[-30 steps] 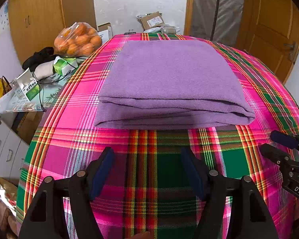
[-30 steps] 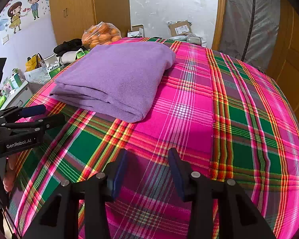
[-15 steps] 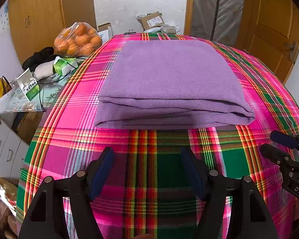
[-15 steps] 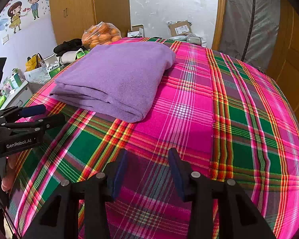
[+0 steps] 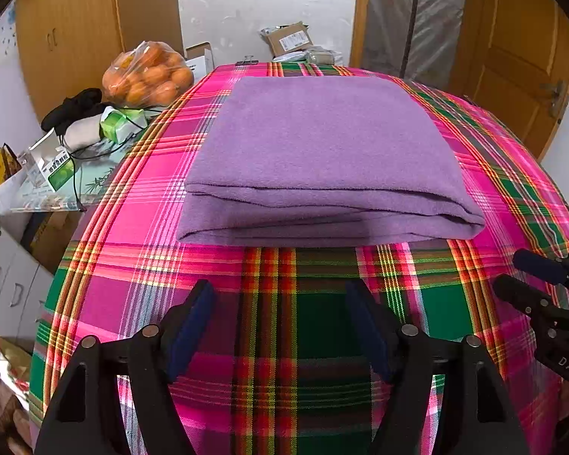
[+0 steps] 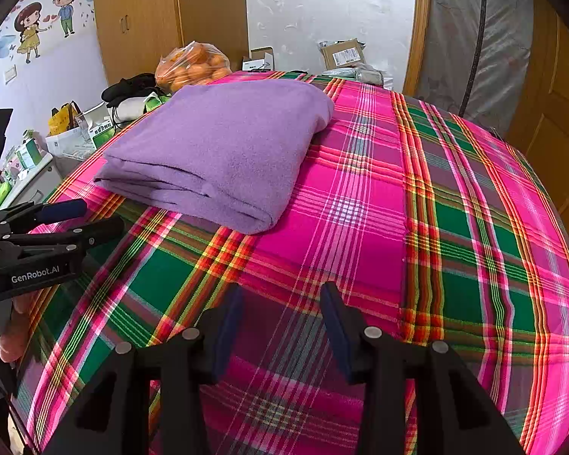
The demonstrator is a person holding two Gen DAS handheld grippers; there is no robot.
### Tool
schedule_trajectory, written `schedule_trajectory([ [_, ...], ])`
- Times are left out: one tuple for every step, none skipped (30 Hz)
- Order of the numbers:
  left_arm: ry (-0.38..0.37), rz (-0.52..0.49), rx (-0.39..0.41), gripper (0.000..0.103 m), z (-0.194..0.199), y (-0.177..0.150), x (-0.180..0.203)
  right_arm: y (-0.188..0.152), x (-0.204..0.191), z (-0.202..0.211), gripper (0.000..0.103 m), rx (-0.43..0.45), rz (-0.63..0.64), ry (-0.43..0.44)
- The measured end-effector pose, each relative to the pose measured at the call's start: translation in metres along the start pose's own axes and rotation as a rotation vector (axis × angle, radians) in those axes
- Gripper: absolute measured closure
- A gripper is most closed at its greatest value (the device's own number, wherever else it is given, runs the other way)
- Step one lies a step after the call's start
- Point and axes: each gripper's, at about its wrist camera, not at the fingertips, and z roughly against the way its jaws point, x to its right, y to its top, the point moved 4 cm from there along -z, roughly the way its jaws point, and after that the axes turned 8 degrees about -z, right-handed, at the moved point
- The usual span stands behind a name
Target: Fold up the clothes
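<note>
A purple garment [image 5: 322,155] lies folded into a neat flat rectangle on the plaid-covered table [image 5: 284,303], its layered edge facing me. In the right wrist view the same garment [image 6: 223,148] sits up and to the left. My left gripper [image 5: 280,303] hovers over the cloth just short of that near edge, open, with nothing between its fingers. My right gripper [image 6: 280,303] is open too, over bare plaid to the right of the garment. Each gripper shows in the other's view: the right gripper [image 5: 527,276] at the right edge, the left gripper [image 6: 91,216] at the left edge.
A bag of oranges [image 5: 148,76], black cloth, cartons and cables crowd a side shelf [image 5: 57,174] left of the table. Cardboard boxes [image 5: 288,38] sit beyond the far edge. A wooden door [image 5: 512,68] stands at the right. A person's fingers [image 6: 15,333] hold the left gripper's handle.
</note>
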Motion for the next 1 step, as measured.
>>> schedule_trajectory([
  [0.0, 0.0, 0.0, 0.029, -0.0001, 0.0, -0.0004, -0.0001, -0.0004, 0.0001, 0.06, 0.0, 0.0, 0.0],
])
